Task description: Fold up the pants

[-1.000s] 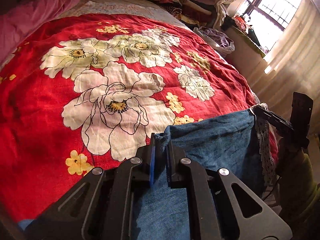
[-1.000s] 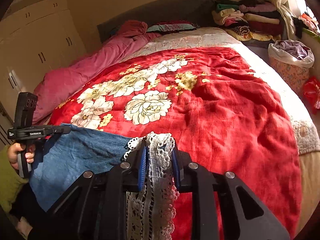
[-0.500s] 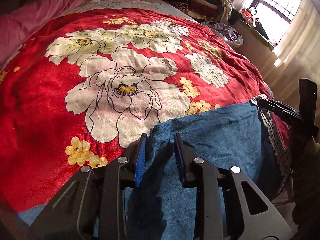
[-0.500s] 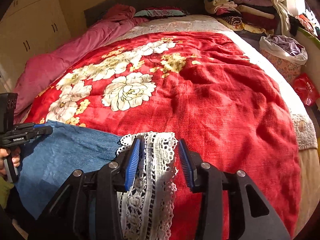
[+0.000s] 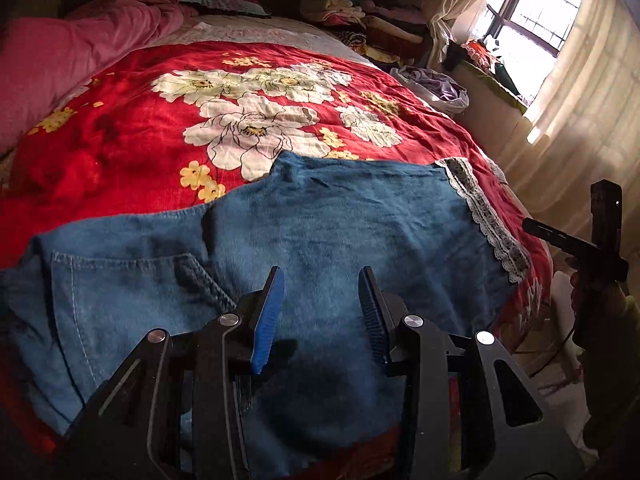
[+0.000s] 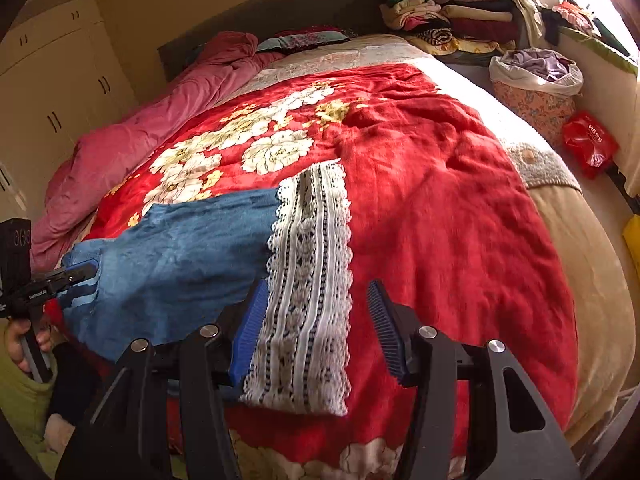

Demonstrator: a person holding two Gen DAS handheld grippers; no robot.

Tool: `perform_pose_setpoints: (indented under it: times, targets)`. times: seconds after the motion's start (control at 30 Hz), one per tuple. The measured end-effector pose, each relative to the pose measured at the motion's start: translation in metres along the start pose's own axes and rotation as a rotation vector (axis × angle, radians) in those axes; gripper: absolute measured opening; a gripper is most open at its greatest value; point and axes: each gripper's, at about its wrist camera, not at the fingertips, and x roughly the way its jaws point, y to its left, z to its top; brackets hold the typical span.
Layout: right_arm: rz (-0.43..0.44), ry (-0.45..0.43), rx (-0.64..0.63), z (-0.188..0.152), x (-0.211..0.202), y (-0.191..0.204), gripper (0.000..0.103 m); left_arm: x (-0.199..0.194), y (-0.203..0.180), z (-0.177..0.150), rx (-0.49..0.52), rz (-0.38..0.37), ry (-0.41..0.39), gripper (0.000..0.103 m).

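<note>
Blue denim pants (image 5: 340, 232) lie flat across the near edge of the bed, on a red flowered blanket (image 5: 120, 140). A back pocket (image 5: 120, 292) shows at the left, and a white lace cuff (image 5: 484, 212) at the right. My left gripper (image 5: 320, 300) is open and empty, just above the denim. In the right wrist view the pants (image 6: 180, 256) and the lace cuff (image 6: 308, 280) lie under my right gripper (image 6: 316, 312), which is open and empty. The left gripper also shows in the right wrist view (image 6: 76, 276) at the left edge of the denim.
A pink quilt (image 6: 140, 136) lies along the bed's left side. Stacked folded clothes (image 6: 448, 24) sit at the headboard. A basket of laundry (image 6: 536, 84) and a red bag (image 6: 588, 144) stand on the floor to the right. A window (image 5: 532, 12) is beyond.
Both grippers opened and let go of the pants, which now lie flat on the blanket. Both have drawn back toward the bed's near edge.
</note>
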Motion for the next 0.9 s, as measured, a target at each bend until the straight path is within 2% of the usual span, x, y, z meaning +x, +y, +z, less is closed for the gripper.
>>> perform_pose_setpoints:
  times: [0.23, 0.33, 0.37, 0.43, 0.53, 0.63, 0.73, 0.9]
  targets:
    - [0.005, 0.080, 0.029, -0.035, 0.011, 0.001, 0.051, -0.005, 0.006, -0.048, 0.014, 0.084, 0.072, 0.031]
    - [0.014, 0.106, 0.041, -0.043, 0.023, -0.001, 0.050, -0.002, 0.013, -0.055, -0.009, 0.084, 0.096, 0.031]
    - [0.029, 0.114, 0.050, -0.045, 0.026, -0.002, 0.047, -0.004, 0.014, -0.056, -0.008, 0.086, 0.097, 0.031]
    - [0.040, 0.119, 0.024, -0.047, 0.025, 0.002, 0.027, -0.006, 0.013, -0.058, -0.004, 0.091, 0.096, 0.031]
    - [0.024, 0.094, -0.055, -0.047, 0.012, 0.013, 0.014, -0.007, 0.015, -0.060, -0.013, 0.097, 0.102, 0.031]
    - [0.002, 0.103, -0.090, -0.050, 0.003, 0.013, 0.014, -0.011, 0.019, -0.061, -0.022, 0.099, 0.100, 0.031]
    - [-0.022, 0.135, -0.112, -0.059, 0.015, 0.011, 0.017, -0.012, 0.025, -0.064, -0.036, 0.083, 0.098, 0.031]
    - [-0.004, 0.127, -0.054, -0.062, 0.020, 0.004, 0.022, -0.013, 0.027, -0.066, -0.042, 0.072, 0.095, 0.031]
